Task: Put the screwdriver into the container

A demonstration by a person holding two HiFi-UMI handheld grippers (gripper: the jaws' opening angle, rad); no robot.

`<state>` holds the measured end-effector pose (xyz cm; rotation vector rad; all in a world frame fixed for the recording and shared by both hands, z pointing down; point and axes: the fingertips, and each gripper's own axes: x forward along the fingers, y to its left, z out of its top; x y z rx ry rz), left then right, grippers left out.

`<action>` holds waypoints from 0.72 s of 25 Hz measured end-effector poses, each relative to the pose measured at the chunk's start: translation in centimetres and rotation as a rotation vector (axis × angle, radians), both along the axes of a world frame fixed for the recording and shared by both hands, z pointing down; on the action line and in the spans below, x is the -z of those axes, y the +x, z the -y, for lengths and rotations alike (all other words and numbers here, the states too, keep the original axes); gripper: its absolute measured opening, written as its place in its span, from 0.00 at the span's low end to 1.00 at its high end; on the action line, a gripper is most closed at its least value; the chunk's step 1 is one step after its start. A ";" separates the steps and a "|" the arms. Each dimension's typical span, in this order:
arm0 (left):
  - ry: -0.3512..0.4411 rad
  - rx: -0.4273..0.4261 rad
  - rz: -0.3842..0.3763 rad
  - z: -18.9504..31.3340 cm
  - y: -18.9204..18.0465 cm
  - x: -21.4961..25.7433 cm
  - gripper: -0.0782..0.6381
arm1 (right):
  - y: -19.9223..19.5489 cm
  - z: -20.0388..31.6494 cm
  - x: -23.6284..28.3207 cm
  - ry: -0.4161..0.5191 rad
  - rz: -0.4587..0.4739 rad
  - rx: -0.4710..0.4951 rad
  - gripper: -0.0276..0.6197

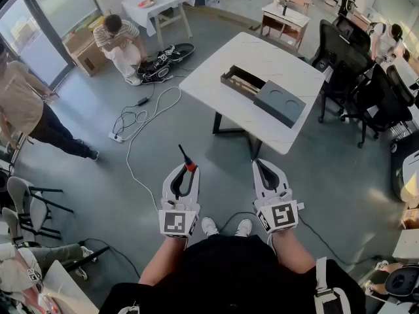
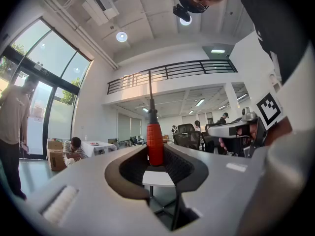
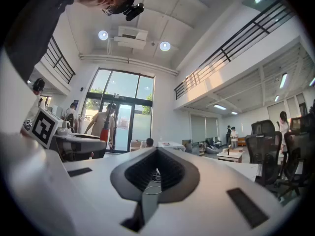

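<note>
Head view: held both grippers level above the grey floor (image 1: pixel 340 175), well short of the white worktop (image 1: pixel 262 52). Clamped a red-handled screwdriver (image 1: pixel 188 163) in the jaws of the left gripper (image 1: pixel 185 170), with its dark shaft slanting up and away. Carried nothing in the right gripper (image 1: pixel 265 170), jaws together. Found the dark open container (image 1: pixel 239 79) on the worktop, well apart from the screwdriver, with a grey slab with two round recesses (image 1: pixel 280 102) against its right end.

Left gripper view: pinched the screwdriver (image 2: pixel 155 144) by its red handle between the jaws of the left gripper (image 2: pixel 156 152), shaft upright. Caught the right gripper (image 2: pixel 236 129) near, at right.

Right gripper view: had the right gripper (image 3: pixel 157 151) shut, jaw tips meeting, nothing between. Glimpsed the left gripper (image 3: pixel 74 142) at left, with the red handle (image 3: pixel 104 134).
</note>
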<state>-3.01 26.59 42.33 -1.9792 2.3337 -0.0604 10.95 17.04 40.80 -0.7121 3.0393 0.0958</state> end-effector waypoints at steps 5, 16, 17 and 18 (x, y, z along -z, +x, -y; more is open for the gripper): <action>0.005 -0.006 0.010 -0.2 -0.6 0.1 0.25 | -1.2 -0.2 0.1 0.020 -0.022 -0.006 0.05; 0.008 -0.059 0.028 -1.8 -2.8 0.1 0.25 | -3.7 -2.6 1.0 0.001 0.041 -0.009 0.05; 0.012 -0.065 0.030 -2.0 -2.9 0.2 0.25 | -3.9 -2.9 0.9 -0.003 0.038 -0.014 0.05; 0.013 -0.071 0.028 -2.2 -3.0 0.1 0.25 | -4.0 -3.1 0.8 -0.006 0.038 -0.020 0.05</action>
